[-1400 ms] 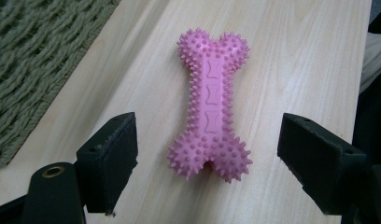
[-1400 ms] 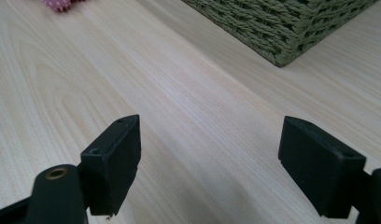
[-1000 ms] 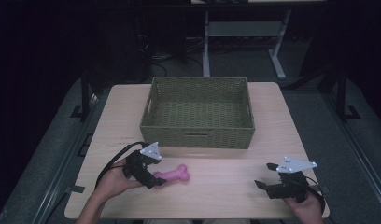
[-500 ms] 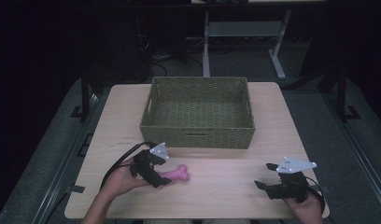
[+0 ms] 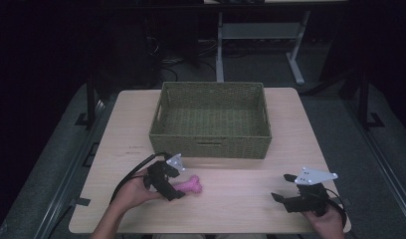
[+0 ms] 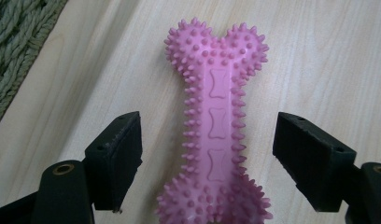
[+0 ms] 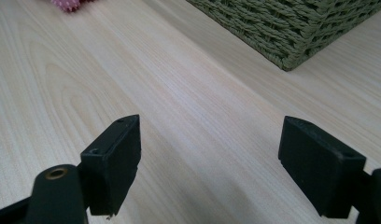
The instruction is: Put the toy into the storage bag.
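High view: left gripper (image 5: 175,190) farther forward than before, jaws apart astride the pink bone toy (image 5: 189,185); right gripper (image 5: 284,190) likewise apart.

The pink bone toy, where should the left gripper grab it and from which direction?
Probably the narrow middle shaft of the pink bone toy, which lies flat on the table. The left gripper comes from above with its open jaws on either side of the shaft; closing across that waist lets the wider knobbed ends stop it sliding out lengthwise.
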The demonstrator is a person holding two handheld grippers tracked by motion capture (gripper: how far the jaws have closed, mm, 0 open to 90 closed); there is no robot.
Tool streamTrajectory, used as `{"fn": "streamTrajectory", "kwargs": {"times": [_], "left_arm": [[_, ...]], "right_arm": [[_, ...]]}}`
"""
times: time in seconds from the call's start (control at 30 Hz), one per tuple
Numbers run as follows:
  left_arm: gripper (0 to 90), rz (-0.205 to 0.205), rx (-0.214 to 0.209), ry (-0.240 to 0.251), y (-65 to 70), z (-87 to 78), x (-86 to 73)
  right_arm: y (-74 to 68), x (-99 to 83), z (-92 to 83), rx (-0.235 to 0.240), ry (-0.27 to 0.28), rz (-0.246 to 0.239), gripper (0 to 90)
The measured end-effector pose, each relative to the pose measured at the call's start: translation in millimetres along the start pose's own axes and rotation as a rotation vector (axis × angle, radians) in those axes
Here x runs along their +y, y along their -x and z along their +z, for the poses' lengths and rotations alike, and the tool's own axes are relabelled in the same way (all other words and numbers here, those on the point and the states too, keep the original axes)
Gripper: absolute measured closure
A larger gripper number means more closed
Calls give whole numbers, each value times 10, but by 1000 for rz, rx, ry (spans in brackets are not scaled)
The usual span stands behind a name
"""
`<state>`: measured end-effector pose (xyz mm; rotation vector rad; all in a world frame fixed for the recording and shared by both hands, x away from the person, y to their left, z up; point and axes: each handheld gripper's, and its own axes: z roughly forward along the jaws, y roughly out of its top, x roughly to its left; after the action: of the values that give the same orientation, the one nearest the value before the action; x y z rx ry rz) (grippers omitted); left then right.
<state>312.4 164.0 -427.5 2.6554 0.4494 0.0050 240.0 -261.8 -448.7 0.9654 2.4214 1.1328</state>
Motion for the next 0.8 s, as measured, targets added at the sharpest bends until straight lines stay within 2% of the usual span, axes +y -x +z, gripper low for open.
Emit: {"fn": "streamTrajectory", "kwargs": {"times": [0.27, 0.53, 0.8], "left_arm": [[256, 0, 1, -29, 1, 66, 15], [308, 3, -3, -43, 0, 102, 36], [392, 25, -1, -51, 16, 138, 55]], "right_arm": [[-1, 0, -1, 0, 1, -2, 207], [-1, 1, -5, -1, 2, -5, 207], [-3, 1, -12, 0, 4, -5, 207]]}}
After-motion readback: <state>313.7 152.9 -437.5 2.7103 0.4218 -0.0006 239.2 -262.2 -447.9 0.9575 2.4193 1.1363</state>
